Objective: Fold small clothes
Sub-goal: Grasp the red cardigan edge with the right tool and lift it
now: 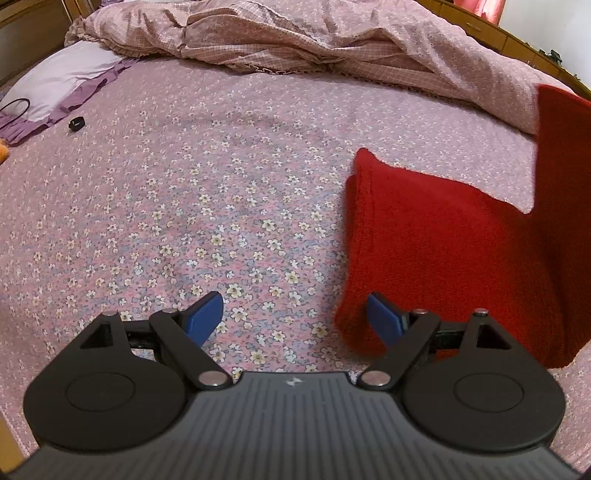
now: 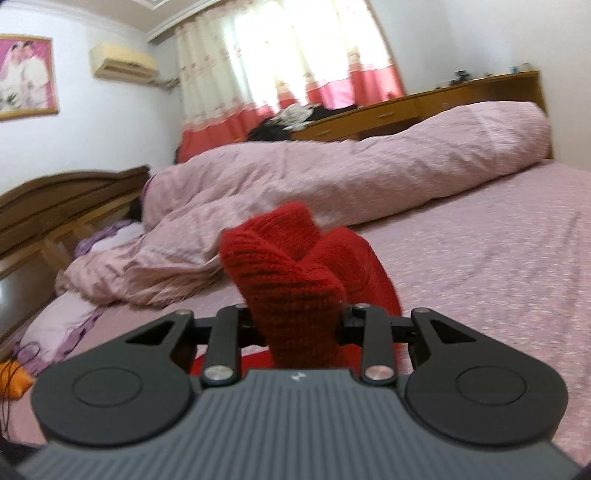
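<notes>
Red knit fabric, the red garment, is seen bunched between the fingers of the right gripper, which is closed on it; the pads themselves are covered by the wool and cannot be made out. Most of this view is blurred, so the garment's shape and kind cannot be told, and its lower part is cut off behind the gripper body. From the left wrist camera the same garment is seen partly lying on the floral bedsheet and partly lifted, one portion rising along the right edge of the frame, where it is cropped. The left gripper is held wide apart above the sheet with nothing between its blue pads; the right-hand pad lies over the garment's near edge in the picture, though contact cannot be judged. A crumpled pink quilt is heaped across the far side of the bed, a lilac pillow is cut off at the left, and a small dark object beside it is too small to identify.
</notes>
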